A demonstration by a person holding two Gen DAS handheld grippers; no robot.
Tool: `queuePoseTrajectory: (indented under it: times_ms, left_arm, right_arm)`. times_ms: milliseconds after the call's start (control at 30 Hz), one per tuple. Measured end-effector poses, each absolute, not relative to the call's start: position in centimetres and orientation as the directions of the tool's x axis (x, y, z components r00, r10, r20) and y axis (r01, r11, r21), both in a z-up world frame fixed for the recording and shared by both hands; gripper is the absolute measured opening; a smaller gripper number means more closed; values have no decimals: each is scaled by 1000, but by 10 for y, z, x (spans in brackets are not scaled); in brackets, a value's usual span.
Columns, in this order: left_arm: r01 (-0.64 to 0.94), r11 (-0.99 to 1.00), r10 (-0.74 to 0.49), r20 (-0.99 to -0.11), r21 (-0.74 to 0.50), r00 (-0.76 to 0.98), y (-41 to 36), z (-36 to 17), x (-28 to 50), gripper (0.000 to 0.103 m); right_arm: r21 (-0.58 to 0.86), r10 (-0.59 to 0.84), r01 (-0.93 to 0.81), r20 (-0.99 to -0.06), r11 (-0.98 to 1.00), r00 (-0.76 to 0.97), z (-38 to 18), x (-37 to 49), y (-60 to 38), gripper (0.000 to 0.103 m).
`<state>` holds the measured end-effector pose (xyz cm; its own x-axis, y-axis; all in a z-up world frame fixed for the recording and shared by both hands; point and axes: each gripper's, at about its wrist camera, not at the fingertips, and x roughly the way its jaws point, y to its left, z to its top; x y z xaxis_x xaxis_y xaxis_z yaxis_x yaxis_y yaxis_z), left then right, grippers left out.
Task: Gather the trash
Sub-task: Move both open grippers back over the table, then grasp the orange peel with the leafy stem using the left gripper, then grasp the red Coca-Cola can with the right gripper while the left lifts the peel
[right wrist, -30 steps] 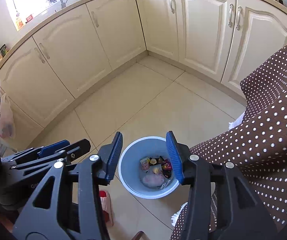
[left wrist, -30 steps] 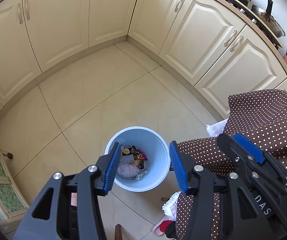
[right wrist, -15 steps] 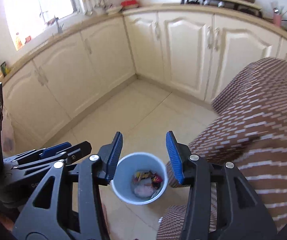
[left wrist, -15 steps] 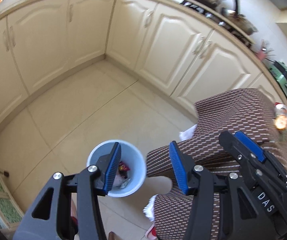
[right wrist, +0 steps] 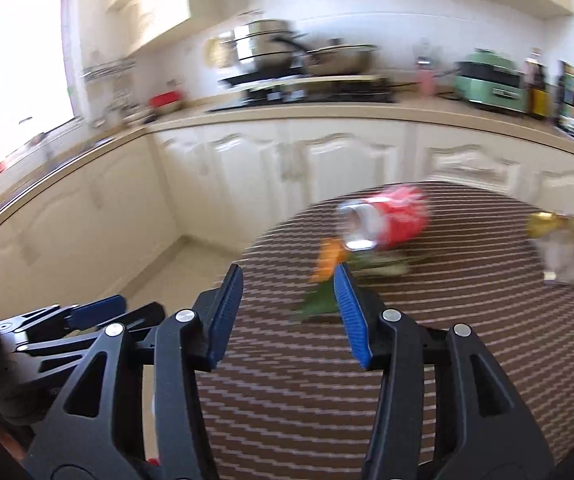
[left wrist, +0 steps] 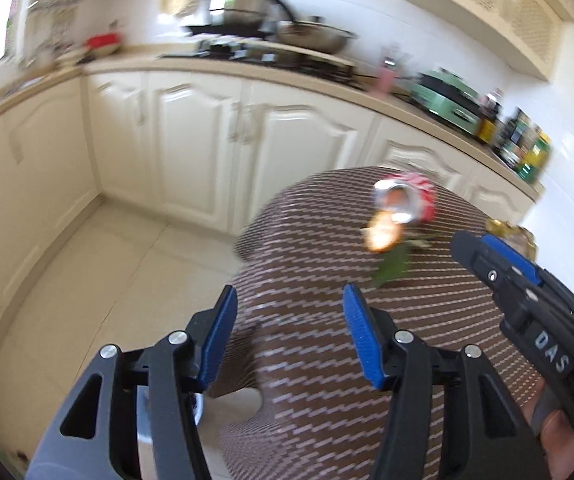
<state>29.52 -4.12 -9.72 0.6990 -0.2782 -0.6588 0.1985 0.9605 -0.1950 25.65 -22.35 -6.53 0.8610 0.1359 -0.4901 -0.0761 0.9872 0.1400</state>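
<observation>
The can (right wrist: 383, 220) lay on its side on the table (right wrist: 467, 320), its open silver end turned toward both cameras and a little to the left, so its long axis ran away from the tongs toward the cabinets (right wrist: 327, 168). An orange scrap (right wrist: 327, 258) touched the table just in front of the can's mouth, and a green leaf (right wrist: 319, 300) lay nearer still, between the can and the right gripper (right wrist: 289, 314). A gold wrapper (right wrist: 559, 244) sat well to the right of the can, near the table's far edge. Everything was smeared by motion, so finer detail could not be read.

The right gripper's jaws stood apart with nothing between them, having just widened slightly; the can lay ahead of them and slightly right, the leaf just beyond the right pad. The left gripper (left wrist: 287, 332) was likewise apart and empty, its jaws having just opened further, and from it the can (left wrist: 405, 200) lay ahead and to the right, farther off. The right gripper seemed the nearer to the can. Since the can pointed roughly along the reach, a grab across its round body looked the likelier fit.
</observation>
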Motion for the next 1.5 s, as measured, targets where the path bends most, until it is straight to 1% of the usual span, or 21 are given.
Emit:
queuePoseTrajectory:
  times_ms: [133,300,467,600,633,667,733,900,1000,1133,1267,1367,1400,1500]
  left_arm:
    - [255,951,-305,-677,-176,670,-90,-96,313,55]
    - [273,948,-307,-705,-165,639,-127,-104,343,55]
    - [263,951,-294,-736,-163,609,-147,-115,377,55]
    - [271,951,-285,-762,-149,582,-159,-127,395,54]
    - [275,949,-291,-762,-154,578,-161,-129,398,44]
    - [277,948,-296,-762,-159,576,-162,-130,400,21]
    - [284,941,-321,-756,-186,570,-160,-131,402,13]
    - [279,929,-367,-696,-243,617,-141,-119,388,11]
    - [252,928,-373,-651,-276,661,-121,-110,374,11]
    - [160,942,-312,-601,-294,736,-90,-100,363,11]
    - [84,934,-282,-567,-348,774,-59,-96,361,11]
    - [35,924,-253,-539,-382,803,-42,-94,361,11]
    - [21,924,-241,-537,-382,808,-38,-93,363,11]
    - [-10,924,-219,-549,-383,807,-31,-97,371,11]
  right_arm:
    - [144,59,17,-506,989,861,-64,262,-274,48]
    - [140,38,46,-543,989,839,-70,274,-303,48]
    - [143,49,44,-585,989,810,-82,294,-314,48]
    - [172,85,28,-614,985,785,-93,309,-322,48]
    - [177,91,26,-616,984,782,-95,311,-322,48]
    - [184,100,21,-619,983,779,-96,313,-323,48]
    - [186,104,18,-623,982,776,-99,314,-321,48]
    - [195,112,12,-613,981,782,-97,311,-319,48]
    - [180,111,1,-614,984,781,-95,311,-312,50]
    - [162,122,-21,-645,987,755,-100,321,-297,50]
    - [162,127,-23,-671,987,731,-110,335,-287,50]
    - [142,114,-28,-643,990,757,-104,340,-280,51]
    - [126,102,-28,-627,992,772,-101,341,-276,53]
    - [79,80,-40,-607,996,790,-93,355,-264,53]
